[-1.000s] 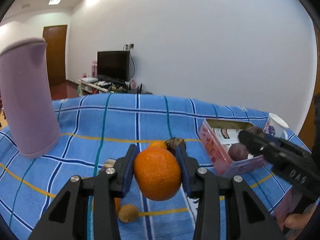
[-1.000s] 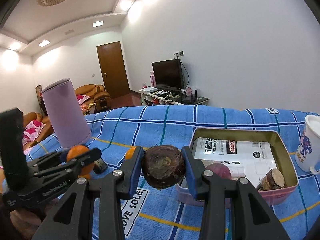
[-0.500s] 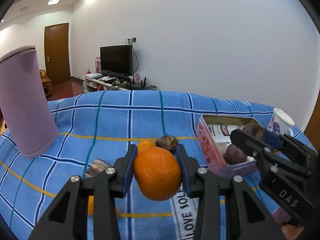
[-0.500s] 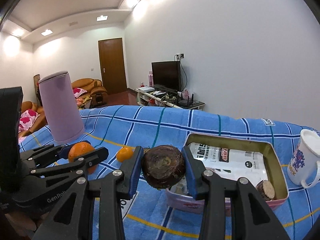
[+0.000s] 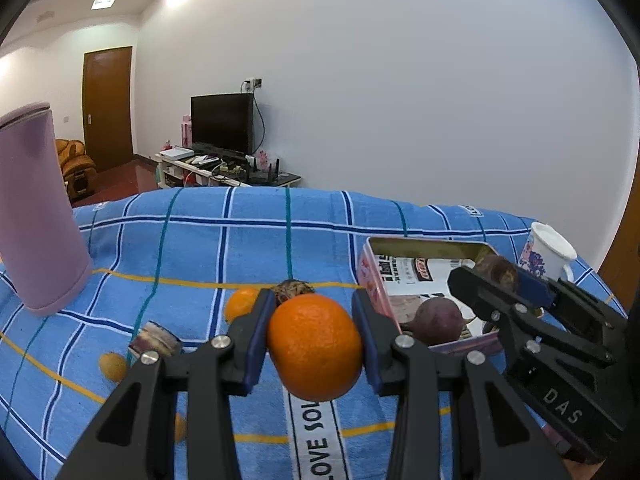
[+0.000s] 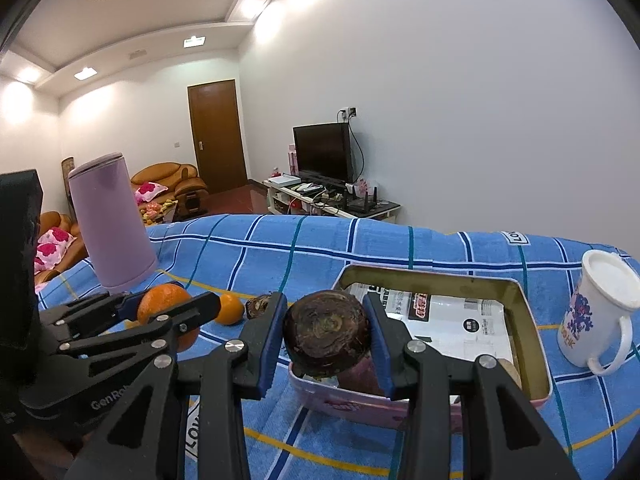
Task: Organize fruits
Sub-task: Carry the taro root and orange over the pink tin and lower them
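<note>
My left tongs [image 5: 316, 344] tilt gently downward, pinching an orange [image 5: 315, 346] above the blue tabletop [image 5: 200, 248]. My right tongs [image 6: 326, 340] pinch a dark round fruit [image 6: 327, 334] over the pink tin's [image 6: 532, 340] near corner.

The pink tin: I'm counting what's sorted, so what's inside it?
Inside the pink tin: printed paper lining and a dark purple fruit. The hand-held gripper hides its near corner.

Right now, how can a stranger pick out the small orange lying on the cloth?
Start at the pink tin on the blue checked cloth. Left of it lies a dark rough fruit, then the small orange, smooth, bright and free of any gripper.
</note>
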`<state>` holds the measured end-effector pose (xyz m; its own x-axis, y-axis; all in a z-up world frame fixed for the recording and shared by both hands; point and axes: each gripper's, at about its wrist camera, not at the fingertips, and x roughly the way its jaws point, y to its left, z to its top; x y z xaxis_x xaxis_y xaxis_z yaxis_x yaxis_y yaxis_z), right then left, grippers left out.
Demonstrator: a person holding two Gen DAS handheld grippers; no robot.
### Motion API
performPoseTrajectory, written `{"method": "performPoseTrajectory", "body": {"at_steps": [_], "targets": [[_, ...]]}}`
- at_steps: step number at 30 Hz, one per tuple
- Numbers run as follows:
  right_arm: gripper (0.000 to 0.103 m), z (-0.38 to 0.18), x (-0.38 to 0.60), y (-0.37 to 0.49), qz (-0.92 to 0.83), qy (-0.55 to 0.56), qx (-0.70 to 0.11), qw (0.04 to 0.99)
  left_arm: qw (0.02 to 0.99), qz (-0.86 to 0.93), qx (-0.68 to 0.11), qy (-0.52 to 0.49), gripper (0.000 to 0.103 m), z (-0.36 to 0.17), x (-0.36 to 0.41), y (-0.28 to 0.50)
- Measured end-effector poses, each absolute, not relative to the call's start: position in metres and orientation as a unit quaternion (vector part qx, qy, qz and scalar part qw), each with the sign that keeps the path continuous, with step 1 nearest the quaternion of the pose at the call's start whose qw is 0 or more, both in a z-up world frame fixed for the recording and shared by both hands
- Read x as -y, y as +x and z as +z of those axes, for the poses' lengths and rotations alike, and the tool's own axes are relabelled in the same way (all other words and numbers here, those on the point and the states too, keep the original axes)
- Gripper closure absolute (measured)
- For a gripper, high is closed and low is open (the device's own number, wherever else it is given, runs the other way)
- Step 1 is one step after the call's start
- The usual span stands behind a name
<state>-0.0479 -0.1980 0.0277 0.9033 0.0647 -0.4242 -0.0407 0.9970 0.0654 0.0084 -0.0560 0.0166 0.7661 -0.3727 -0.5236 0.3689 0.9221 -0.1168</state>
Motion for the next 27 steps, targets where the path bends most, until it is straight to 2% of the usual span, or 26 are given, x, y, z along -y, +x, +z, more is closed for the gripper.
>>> {"method": "performPoseTrajectory", "body": {"at_steps": [27], "targets": [[0.061,0.035,0.212,-0.075,0.013,0.009,-0.189,0.982,0.941,-0.194,-0.279,-0.004,0.062,0.018,0.076,-0.011]]}}
